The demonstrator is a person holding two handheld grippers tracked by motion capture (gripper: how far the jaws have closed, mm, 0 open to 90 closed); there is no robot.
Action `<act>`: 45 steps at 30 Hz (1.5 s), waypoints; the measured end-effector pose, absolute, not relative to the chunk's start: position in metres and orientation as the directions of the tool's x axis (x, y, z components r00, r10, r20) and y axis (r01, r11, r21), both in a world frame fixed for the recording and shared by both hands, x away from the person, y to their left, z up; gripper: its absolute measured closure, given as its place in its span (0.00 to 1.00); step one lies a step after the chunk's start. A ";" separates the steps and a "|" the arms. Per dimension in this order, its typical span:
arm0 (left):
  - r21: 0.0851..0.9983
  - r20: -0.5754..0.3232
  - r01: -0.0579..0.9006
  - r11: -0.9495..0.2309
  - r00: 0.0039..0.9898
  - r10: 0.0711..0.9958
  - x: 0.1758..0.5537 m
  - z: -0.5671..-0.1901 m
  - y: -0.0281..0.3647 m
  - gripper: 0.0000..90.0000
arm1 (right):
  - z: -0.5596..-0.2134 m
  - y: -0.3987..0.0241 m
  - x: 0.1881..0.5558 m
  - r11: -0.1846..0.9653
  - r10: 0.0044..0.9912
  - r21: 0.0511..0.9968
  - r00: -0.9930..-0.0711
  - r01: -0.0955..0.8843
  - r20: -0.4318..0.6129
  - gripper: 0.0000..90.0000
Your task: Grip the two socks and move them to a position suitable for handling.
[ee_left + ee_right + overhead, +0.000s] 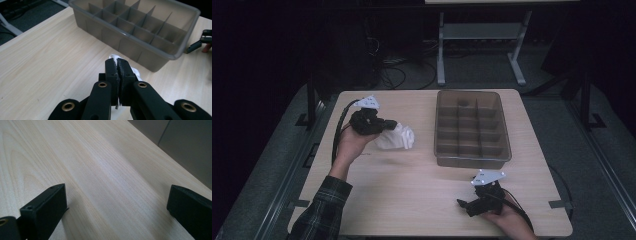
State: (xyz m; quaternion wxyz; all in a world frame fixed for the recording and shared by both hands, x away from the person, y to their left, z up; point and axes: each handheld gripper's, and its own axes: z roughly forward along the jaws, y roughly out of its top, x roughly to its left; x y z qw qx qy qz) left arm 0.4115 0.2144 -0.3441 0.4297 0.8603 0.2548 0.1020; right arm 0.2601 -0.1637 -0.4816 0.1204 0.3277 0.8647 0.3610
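Observation:
A crumpled white bag (pixel 398 138) hangs just above the wooden table (pixel 412 190), left of centre. My left gripper (pixel 390 125) is shut on its top edge. In the left gripper view the jaws (pixel 117 63) are pressed together, with white bag material (pixel 136 72) showing at the tips and behind them. My right gripper (pixel 465 204) sits low near the table's front right edge, jaws pointing left. In the right gripper view it (pixel 117 195) is wide open over bare wood with nothing between its fingers.
A grey plastic tray (pixel 472 161) with several empty compartments stands at the back right of the table, also seen ahead of the left jaws (pixel 125 45) and as a wall (pixel 182 145) beside the right gripper. A desk frame stands on the floor beyond the table.

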 end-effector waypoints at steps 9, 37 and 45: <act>0.796 -0.027 0.325 -0.511 0.861 0.507 0.391 -0.338 0.213 0.98 | -0.481 -0.164 0.260 0.526 0.653 0.702 -0.757 0.480 0.028 0.03; 0.829 -0.025 0.278 -0.485 0.885 0.465 0.347 -0.344 0.208 0.98 | -0.481 -0.164 0.260 0.522 0.653 0.704 -0.756 0.482 0.033 0.03; 0.828 -0.023 0.266 -0.494 0.896 0.444 0.336 -0.345 0.205 0.98 | -0.481 -0.164 0.260 0.521 0.655 0.704 -0.755 0.482 0.033 0.03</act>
